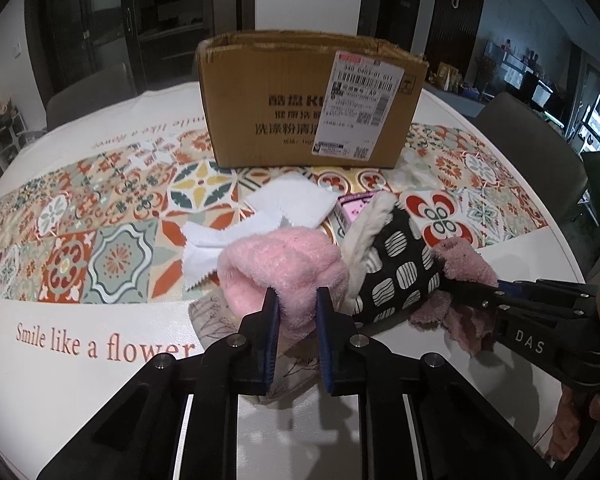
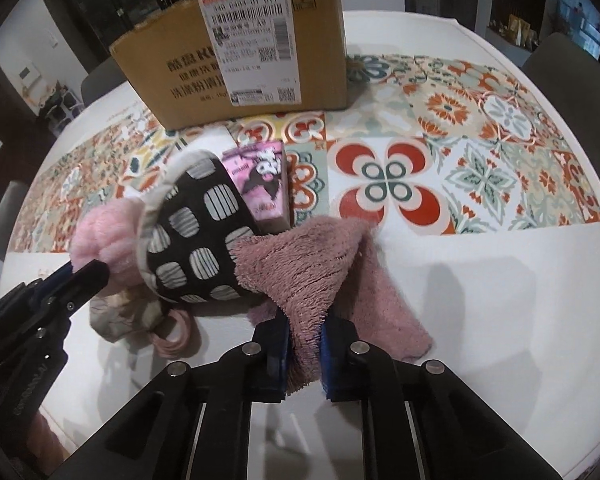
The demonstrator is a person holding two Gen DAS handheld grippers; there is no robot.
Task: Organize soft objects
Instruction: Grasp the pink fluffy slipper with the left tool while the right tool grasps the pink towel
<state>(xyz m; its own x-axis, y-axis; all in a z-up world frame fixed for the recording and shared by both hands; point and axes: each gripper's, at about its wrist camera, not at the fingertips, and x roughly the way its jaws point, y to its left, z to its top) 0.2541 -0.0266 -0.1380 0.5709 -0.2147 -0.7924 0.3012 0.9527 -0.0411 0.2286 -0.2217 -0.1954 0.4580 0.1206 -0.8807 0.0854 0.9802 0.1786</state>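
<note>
On the table (image 1: 60,320) lie one cardboard box (image 1: 284,96) at twelve o'clock, two white cloths (image 1: 296,200), one pink fluffy item (image 1: 284,264), one black patterned mitt (image 1: 396,264), one mauve towel (image 2: 320,268), one pink packet (image 2: 260,184) and two grippers (image 1: 296,300).

Home dining room: tablecloth-covered table (image 1: 80,332), chairs (image 1: 532,140), cabinets (image 1: 100,20).
</note>
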